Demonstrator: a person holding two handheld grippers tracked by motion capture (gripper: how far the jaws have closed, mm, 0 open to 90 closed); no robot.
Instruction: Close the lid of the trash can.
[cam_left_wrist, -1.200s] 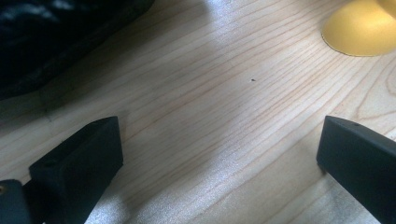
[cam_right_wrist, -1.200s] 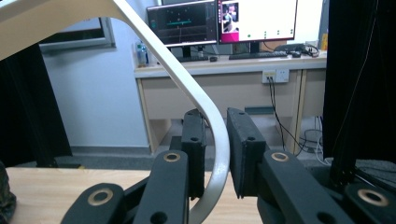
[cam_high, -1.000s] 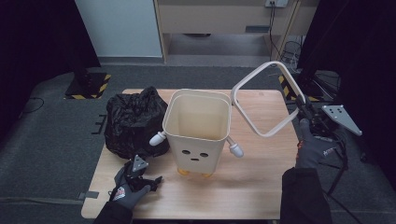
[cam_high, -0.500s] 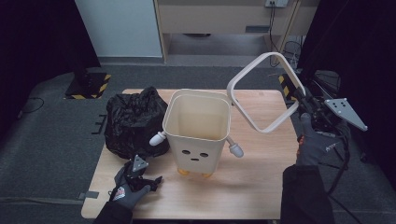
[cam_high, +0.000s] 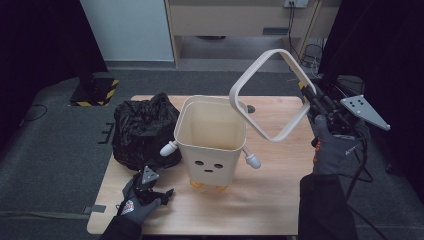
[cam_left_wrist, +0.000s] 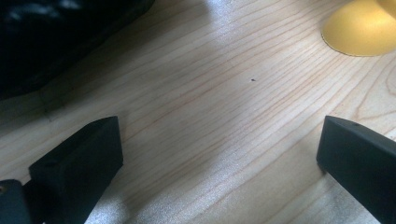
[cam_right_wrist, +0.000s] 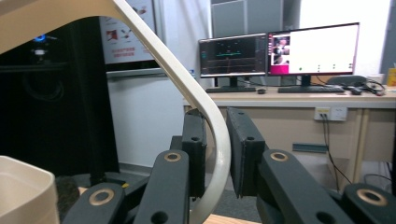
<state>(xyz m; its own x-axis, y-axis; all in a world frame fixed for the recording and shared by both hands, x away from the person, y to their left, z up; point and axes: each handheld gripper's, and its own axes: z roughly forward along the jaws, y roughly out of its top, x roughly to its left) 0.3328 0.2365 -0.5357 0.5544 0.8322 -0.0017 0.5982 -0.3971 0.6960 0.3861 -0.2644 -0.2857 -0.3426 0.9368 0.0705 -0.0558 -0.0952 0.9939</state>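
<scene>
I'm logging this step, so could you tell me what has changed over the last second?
The right gripper, shut on the square frame, has lifted it higher and tilted it more upright above the bin. The left gripper, open on the table, the bin and the black bag stayed put.

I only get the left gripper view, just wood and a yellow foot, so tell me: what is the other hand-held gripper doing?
Observer: The right hand-held gripper is clamped on a cream square ring frame, held in the air.
Operator: Where's the bin?
Observer: The cream waste bin stands mid-table, its rim bare.
Operator: Anything beside it?
Observer: A black bin bag lies bunched against its left side.
</scene>
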